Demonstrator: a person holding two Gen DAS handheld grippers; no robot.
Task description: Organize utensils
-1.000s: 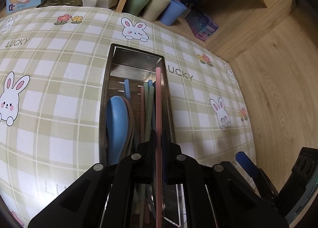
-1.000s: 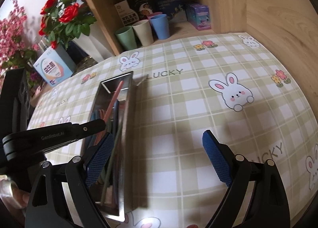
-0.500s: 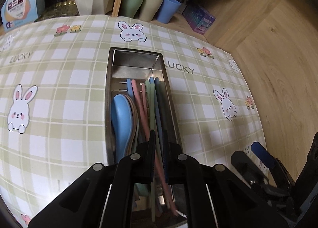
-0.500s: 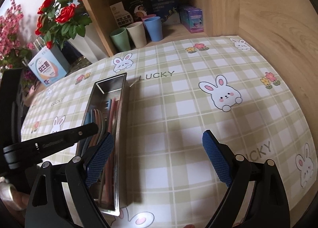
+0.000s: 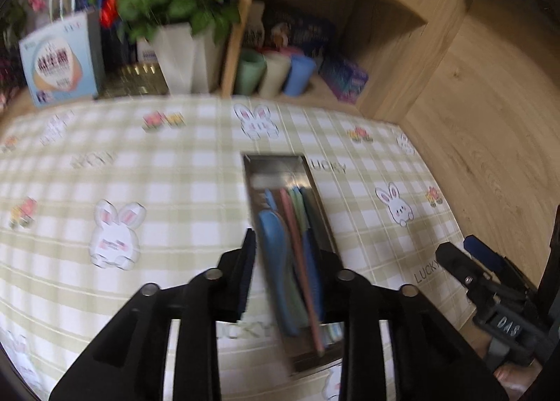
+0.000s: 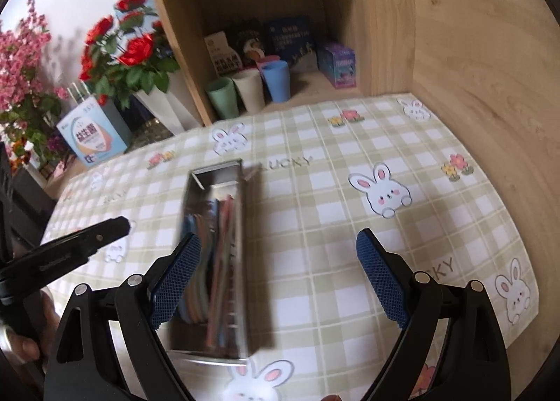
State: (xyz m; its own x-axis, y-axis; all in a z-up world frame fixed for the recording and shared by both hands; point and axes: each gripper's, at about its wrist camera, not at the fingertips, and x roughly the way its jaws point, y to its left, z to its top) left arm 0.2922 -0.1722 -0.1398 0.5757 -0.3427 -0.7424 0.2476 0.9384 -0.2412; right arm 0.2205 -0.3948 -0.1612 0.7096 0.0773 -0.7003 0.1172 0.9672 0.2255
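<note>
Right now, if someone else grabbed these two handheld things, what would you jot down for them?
Left gripper: open, holding nothing, raised over the near end of the metal tray.
Right gripper: open wide, empty, hovering beside the tray above the checked cloth.
Utensils: blue spoon, pink chopstick and the green and blue sticks all lie lengthwise inside the tray.
Done: no utensil shows loose on the cloth.
Left: probably nothing but a check; the views are blurred.
</note>
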